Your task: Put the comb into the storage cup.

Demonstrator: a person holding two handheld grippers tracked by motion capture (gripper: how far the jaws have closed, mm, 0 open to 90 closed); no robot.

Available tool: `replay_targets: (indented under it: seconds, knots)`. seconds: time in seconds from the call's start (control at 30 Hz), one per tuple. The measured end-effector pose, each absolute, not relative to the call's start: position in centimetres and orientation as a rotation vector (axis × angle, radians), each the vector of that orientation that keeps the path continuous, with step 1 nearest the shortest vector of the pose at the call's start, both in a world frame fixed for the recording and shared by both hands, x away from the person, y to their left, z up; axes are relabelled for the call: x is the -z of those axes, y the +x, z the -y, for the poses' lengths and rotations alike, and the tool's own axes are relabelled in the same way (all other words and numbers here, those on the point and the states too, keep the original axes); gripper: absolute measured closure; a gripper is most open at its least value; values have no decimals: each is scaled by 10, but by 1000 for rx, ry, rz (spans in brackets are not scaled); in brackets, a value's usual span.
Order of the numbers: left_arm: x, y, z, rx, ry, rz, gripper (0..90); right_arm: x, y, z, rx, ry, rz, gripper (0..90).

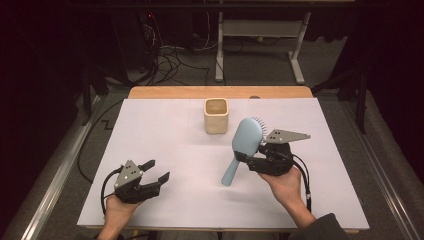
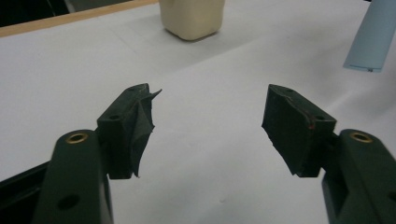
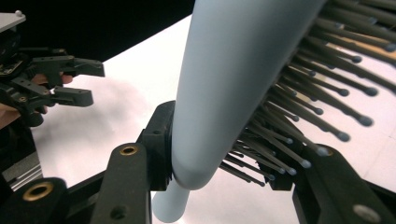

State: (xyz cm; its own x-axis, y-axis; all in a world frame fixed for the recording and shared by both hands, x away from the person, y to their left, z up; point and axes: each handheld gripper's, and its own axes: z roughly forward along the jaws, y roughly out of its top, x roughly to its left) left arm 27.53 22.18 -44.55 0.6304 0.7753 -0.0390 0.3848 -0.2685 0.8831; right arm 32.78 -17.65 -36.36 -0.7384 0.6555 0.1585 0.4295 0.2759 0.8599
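A light blue hairbrush is held off the table, head up and away, handle slanting down to the left. My right gripper is shut on it where the handle meets the head. In the right gripper view the brush runs between the jaws, smooth back against the left jaw and bristles toward the right one. My left gripper rests low at the front left of the table, open with nothing between its fingers. Its own view shows the jaws spread wide over bare white surface, with the brush handle's end at the upper right.
A cream square cup stands upright at the back middle of the white sheet, also seen as the cup ahead of the left gripper. A wooden table edge runs behind it. Cables and a desk frame lie on the floor beyond.
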Motion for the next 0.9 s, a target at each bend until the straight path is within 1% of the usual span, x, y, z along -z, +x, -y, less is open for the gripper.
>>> replay_targets:
  seconds: [0.1,0.3,0.47,0.9]
  knots:
    - [450,276,-229,-483,1872,-949,320,363,331,179,-1434,1022,-2309,543]
    - [456,278,-236,-483,1876,-976,319,361,336,181,-1409,1051,-2305,544]
    - [456,276,-237,-508,1857,-988,326,359,340,183,-1389,1051,-2301,544]
    - [460,280,-238,-492,1857,-1025,326,357,351,192,-1376,1076,-2281,543]
